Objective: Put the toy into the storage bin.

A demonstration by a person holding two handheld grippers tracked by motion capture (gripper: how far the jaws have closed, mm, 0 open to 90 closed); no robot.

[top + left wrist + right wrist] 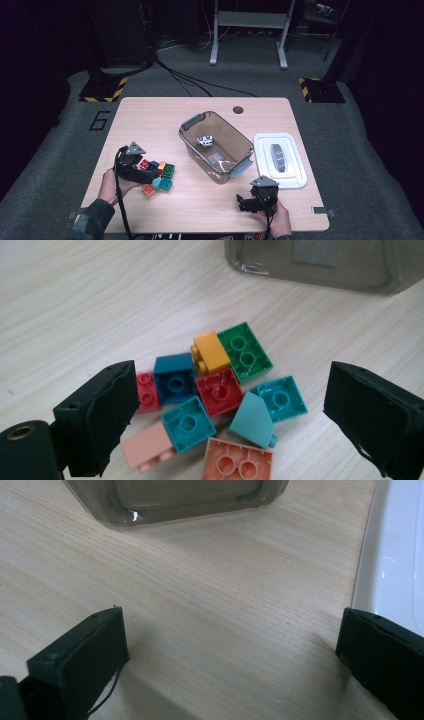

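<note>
I judge the work to be moving toy bricks from the table into the clear plastic bin (216, 146), and it looks barely begun. In the high view the bin holds one small black-and-white object (204, 140), too small for me to name; the rest of its floor looks bare. The bin's white lid (280, 160) lies flat just to its right, so the container is already open.

The pile of bricks (157, 175) still sits on the wooden table (150, 120), left of the bin and apart from it. Through the left gripper view I count a green brick (244, 351), a yellow brick (211, 351), a dark blue brick (174, 377), a red brick (219, 391), several teal ones and some pink or salmon ones, all bunched and touching.

My left gripper (227, 407) hangs over that pile with its jaws spread wide either side of it, gripping nothing yet. My right gripper (232, 655) sits low over bare table between bin and lid, jaws wide apart and empty.

So nearly every brick is left to carry across, and the lid remains to be fitted, if that is wanted.
</note>
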